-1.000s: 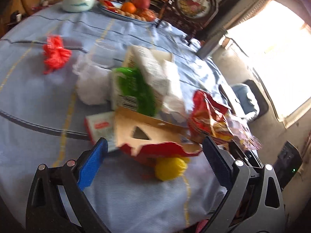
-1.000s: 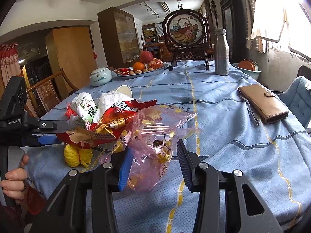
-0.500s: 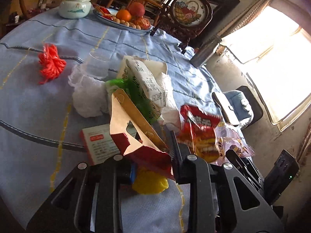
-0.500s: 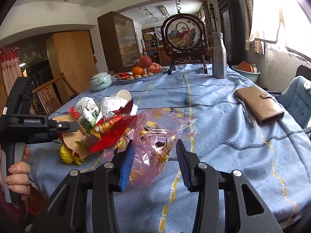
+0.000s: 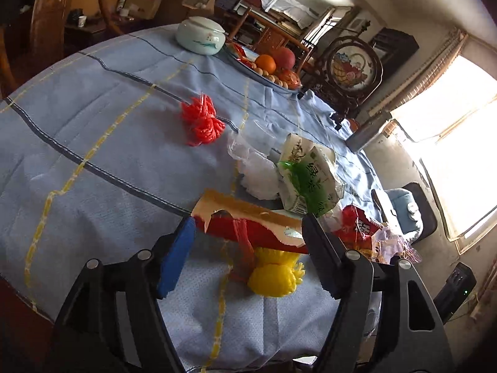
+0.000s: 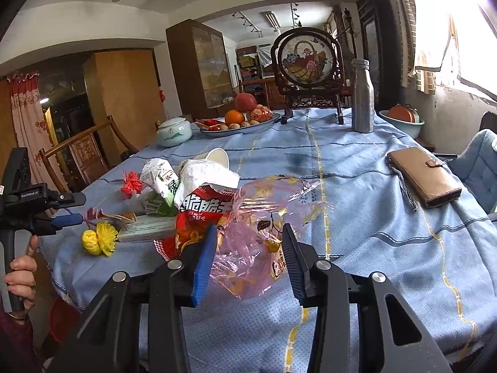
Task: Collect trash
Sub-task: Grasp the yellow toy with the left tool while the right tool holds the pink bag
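A heap of trash lies on the blue tablecloth (image 5: 93, 143). My left gripper (image 5: 248, 248) is open, its jaws either side of a torn red and brown carton (image 5: 248, 220) and a yellow net ball (image 5: 273, 275). Behind lie a green tea carton (image 5: 310, 177), white crumpled plastic (image 5: 259, 174), a red net ball (image 5: 202, 121) and a red snack bag (image 5: 357, 230). My right gripper (image 6: 248, 258) is open around a pink clear plastic bag (image 6: 264, 217). The snack bag (image 6: 202, 208) and yellow ball (image 6: 96, 241) show there too.
A fruit plate (image 5: 267, 71) and a white lidded jar (image 5: 200, 35) stand at the far end. A brown wallet (image 6: 424, 180), a metal bottle (image 6: 362, 96) and a framed screen (image 6: 306, 71) are on the right. The left gripper's handle (image 6: 18, 205) is by the table's near left edge.
My left gripper was shut on the torn carton and lifted it; it has now opened and the carton lies flat on the table. My right gripper stays open around the pink bag.
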